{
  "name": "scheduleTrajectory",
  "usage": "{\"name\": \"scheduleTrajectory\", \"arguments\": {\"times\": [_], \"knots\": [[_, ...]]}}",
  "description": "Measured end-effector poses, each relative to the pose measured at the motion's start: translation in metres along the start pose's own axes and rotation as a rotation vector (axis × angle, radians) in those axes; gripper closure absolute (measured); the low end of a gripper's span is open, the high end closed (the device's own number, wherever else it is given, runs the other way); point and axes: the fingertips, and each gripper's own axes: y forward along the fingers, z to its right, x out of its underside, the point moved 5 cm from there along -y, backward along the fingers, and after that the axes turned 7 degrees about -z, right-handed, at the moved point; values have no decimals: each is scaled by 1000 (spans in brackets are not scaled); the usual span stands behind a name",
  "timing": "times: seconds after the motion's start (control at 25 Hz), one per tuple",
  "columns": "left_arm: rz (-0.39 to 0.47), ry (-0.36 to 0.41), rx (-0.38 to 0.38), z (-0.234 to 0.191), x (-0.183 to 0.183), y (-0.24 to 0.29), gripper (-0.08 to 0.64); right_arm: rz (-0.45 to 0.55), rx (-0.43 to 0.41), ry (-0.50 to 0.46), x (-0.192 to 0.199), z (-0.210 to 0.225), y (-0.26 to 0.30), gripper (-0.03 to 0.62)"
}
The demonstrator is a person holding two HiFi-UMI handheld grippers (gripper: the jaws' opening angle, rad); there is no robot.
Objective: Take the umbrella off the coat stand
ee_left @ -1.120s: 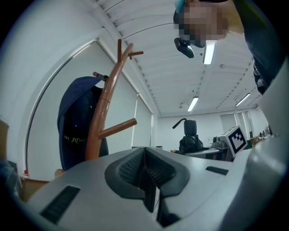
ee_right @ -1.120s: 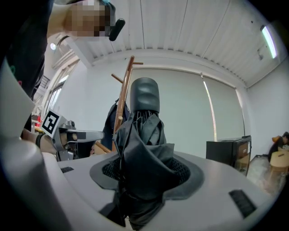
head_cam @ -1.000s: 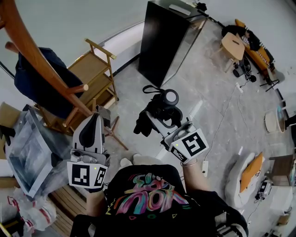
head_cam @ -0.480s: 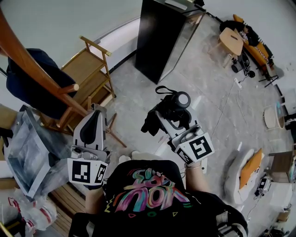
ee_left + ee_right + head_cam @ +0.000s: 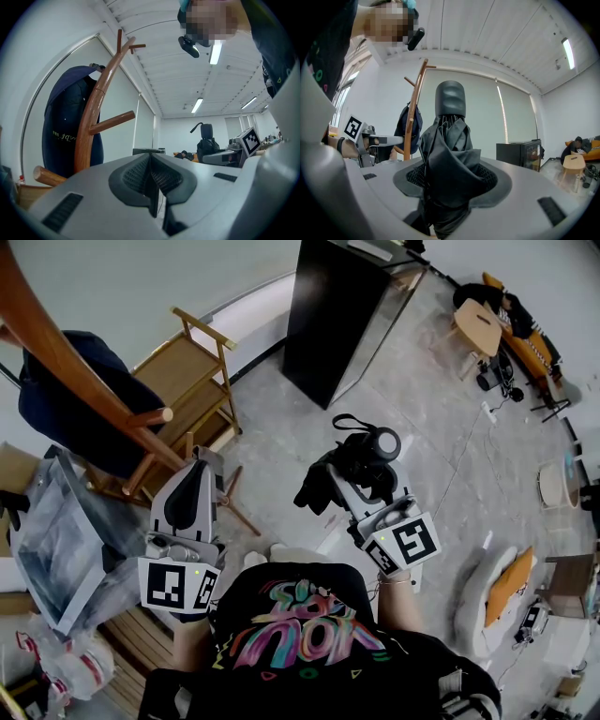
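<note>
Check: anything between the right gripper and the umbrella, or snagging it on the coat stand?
Nothing visible. The right gripper has its jaws closed on the folded black umbrella, held clear of the coat stand, which stands apart to the left with a dark jacket hung on it.

Ceiling strips (image 5: 215, 52) above the left gripper (image 5: 153, 183) give bright, even light; fisheye distortion bends the edges and the corners vignette black.

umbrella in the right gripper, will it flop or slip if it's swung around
The umbrella shows loose folded fabric between the right gripper jaws, so it probably squashes and could slip slightly. Its rounded end sticks out past the grip, so it may droop. Its strap likely dangles.
</note>
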Motion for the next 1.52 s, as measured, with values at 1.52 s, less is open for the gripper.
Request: {"name": "scheduleTrajectory", "arguments": {"times": [1.52], "knots": [[-8,0,-52,6,0,-13,529,-7,-45,17,3,0,1,336]]}}
